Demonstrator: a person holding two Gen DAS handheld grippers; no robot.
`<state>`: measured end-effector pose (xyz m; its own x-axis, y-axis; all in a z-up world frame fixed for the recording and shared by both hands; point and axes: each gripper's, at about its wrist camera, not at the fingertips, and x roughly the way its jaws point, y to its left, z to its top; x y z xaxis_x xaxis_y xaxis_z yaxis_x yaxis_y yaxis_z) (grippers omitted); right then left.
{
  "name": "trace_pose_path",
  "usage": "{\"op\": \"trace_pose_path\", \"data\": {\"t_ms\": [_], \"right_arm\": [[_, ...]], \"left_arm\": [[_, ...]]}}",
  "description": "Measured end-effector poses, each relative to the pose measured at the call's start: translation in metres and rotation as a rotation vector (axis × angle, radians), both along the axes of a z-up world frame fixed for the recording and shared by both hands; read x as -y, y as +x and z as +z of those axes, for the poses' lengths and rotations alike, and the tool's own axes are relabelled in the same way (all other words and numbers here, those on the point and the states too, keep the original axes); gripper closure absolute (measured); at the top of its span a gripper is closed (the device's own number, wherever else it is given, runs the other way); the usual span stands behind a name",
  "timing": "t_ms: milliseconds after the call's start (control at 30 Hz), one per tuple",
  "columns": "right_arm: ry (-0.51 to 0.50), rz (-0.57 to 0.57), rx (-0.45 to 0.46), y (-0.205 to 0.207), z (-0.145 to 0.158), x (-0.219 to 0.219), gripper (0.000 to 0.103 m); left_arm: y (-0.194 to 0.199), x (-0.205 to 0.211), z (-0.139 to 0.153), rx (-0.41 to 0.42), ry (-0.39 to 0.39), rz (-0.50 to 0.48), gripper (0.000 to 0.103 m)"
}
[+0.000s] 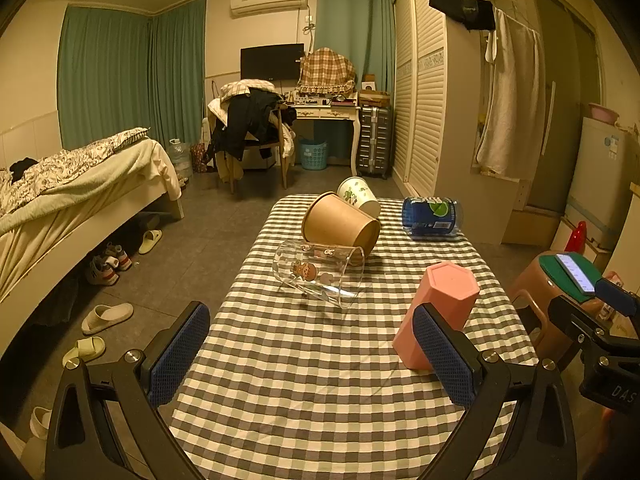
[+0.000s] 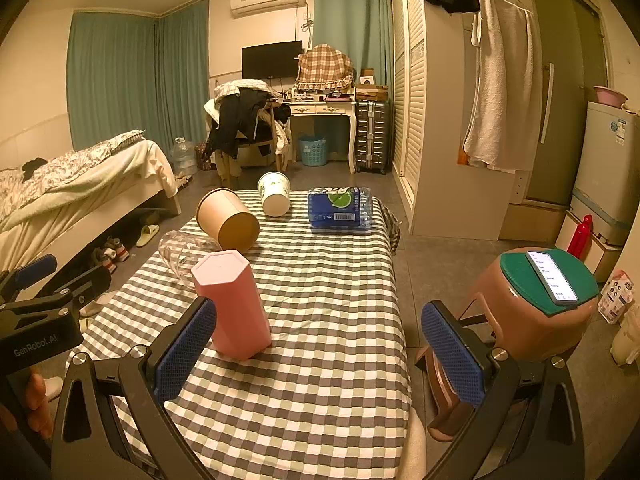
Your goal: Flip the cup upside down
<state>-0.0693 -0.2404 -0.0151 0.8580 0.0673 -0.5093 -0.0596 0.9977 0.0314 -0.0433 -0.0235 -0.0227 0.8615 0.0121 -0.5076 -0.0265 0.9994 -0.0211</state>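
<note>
The pink cup (image 1: 438, 312) is already stood upside down; three other cups are seen lying down. Both grippers, left (image 1: 312, 360) and right (image 2: 320, 354), are held wide apart, empty.

Clear glossy glass cup (image 1: 320, 274); matt brown paper tub (image 1: 340, 226); checked cloth tablecloth (image 1: 320, 380).

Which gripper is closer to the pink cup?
Left. The left gripper has its right finger just in front of the pink cup; the right gripper has it beyond its left finger.
</note>
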Motion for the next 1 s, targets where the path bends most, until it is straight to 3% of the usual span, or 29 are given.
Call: {"op": "trace_pose_path", "data": {"t_ms": [1000], "right_arm": [[-0.004,-0.001,-0.031,0.0039,-0.0067,-0.0009,0.000]], "left_arm": [[-0.0056,-0.0079,-0.0055,-0.013,0.012,0.003,0.000]]}}
